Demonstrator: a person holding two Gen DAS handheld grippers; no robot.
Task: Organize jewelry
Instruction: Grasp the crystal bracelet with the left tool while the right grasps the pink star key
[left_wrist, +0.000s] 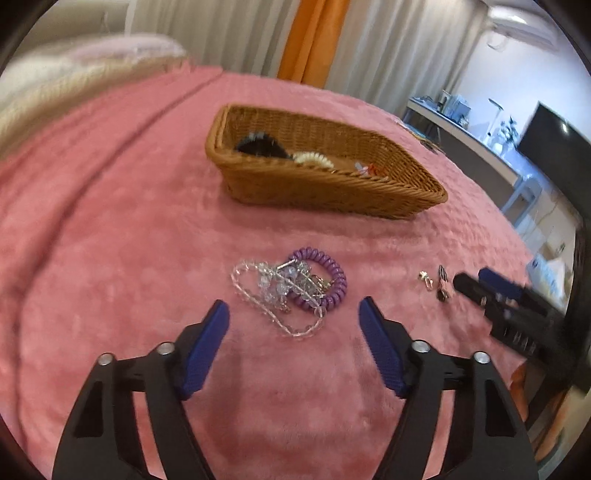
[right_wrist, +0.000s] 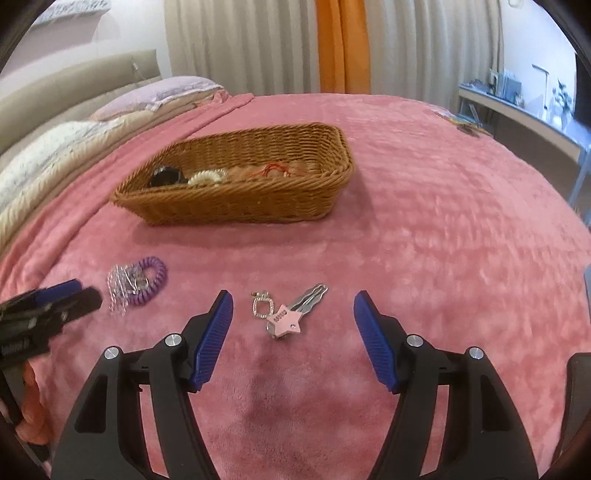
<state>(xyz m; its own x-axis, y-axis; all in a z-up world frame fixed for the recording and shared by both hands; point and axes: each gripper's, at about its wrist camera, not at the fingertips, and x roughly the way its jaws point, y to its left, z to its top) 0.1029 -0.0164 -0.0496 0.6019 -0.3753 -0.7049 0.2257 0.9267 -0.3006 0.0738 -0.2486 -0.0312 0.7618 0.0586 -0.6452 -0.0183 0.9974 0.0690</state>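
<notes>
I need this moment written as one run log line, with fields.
left gripper: open, before purple coil tie | right gripper: open, before star clip | basket: partly filled

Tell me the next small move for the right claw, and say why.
Probably ease the right claw forward and down over the pink star-shaped hair clip, then close. Its jaws stand open and empty, and the clip lies loose on the pink blanket between the tips, beside a small sparkly ring charm. The woven wicker basket already holds other pieces.
</notes>
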